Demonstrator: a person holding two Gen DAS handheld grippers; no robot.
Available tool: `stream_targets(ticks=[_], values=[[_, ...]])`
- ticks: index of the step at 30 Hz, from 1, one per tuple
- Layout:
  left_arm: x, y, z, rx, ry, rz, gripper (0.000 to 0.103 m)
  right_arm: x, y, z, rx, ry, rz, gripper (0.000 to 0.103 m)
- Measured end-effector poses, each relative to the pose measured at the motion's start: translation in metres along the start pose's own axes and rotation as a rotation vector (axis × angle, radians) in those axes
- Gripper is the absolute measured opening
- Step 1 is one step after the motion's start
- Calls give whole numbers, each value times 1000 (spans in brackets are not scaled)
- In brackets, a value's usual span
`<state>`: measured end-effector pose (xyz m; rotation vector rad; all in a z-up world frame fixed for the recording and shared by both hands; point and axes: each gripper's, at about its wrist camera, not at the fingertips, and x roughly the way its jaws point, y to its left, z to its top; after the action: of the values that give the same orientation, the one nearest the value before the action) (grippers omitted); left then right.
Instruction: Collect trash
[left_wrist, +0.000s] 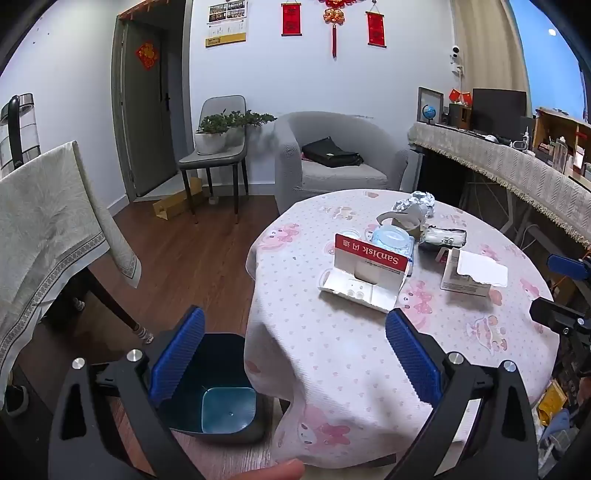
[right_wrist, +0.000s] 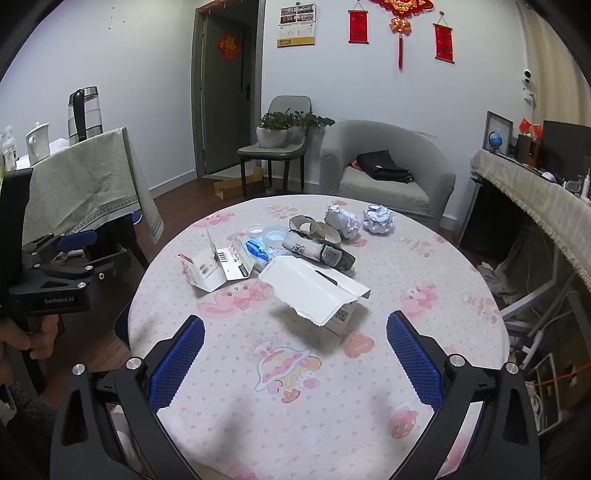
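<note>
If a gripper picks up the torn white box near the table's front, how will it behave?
The torn white box is probably light, being thin opened cardboard. Its torn flap stands loose, so it may bend or crush when squeezed. It seems unlikely to roll.

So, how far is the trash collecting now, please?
Nothing looks done yet: the bin on the floor beside the table appears empty. Nothing is in hand: the left gripper and right gripper are both open. Left on the table: the red card package, the torn white box, the paper balls and other wrappers.
</note>
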<state>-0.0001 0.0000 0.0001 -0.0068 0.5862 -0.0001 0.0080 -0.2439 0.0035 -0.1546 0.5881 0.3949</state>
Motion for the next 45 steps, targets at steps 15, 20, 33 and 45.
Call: stream_targets(ticks=[15, 20, 33, 45], values=[[-4, 3, 0, 5, 7, 4, 100, 1, 2, 0, -3, -9, 0, 100], [3, 0, -2, 2, 14, 6, 100, 1, 2, -2, -4, -13, 1, 100], [3, -2, -1, 8, 13, 9, 100, 2, 3, -2, -4, -12, -1, 100], [3, -3, -1, 19, 9, 8, 100, 2, 3, -2, -6, -12, -1, 100]])
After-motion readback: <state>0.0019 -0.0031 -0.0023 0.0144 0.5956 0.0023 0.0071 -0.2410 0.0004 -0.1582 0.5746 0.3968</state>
